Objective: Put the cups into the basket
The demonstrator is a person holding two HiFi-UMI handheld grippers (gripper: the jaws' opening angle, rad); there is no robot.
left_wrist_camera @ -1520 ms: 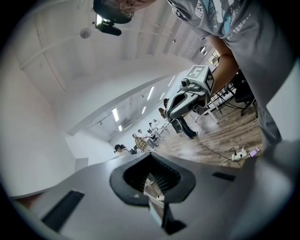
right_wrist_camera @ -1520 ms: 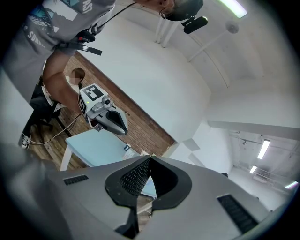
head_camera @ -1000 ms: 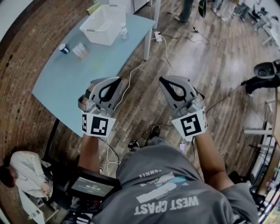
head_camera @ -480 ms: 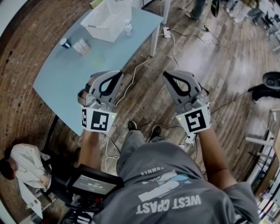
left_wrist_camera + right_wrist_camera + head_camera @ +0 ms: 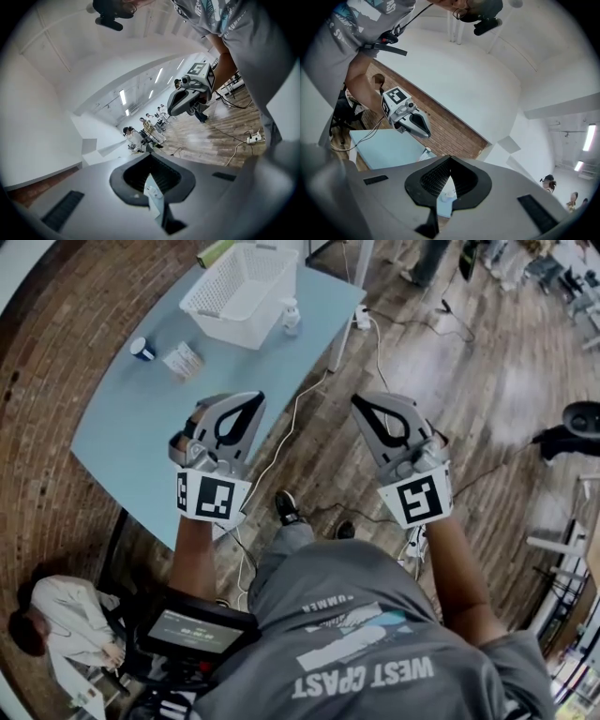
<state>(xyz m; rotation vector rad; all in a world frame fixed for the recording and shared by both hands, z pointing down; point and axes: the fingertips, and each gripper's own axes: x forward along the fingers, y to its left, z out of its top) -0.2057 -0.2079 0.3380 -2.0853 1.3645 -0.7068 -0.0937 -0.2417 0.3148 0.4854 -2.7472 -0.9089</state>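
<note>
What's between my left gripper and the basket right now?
Only bare blue tabletop, per the head view: nothing stands between the left gripper and the basket.

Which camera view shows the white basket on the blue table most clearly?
The head view: the whole white basket shows from above, at the table's far end. The left gripper view faces the room and misses it. The right gripper view shows part of the table, but no clear basket.
</note>
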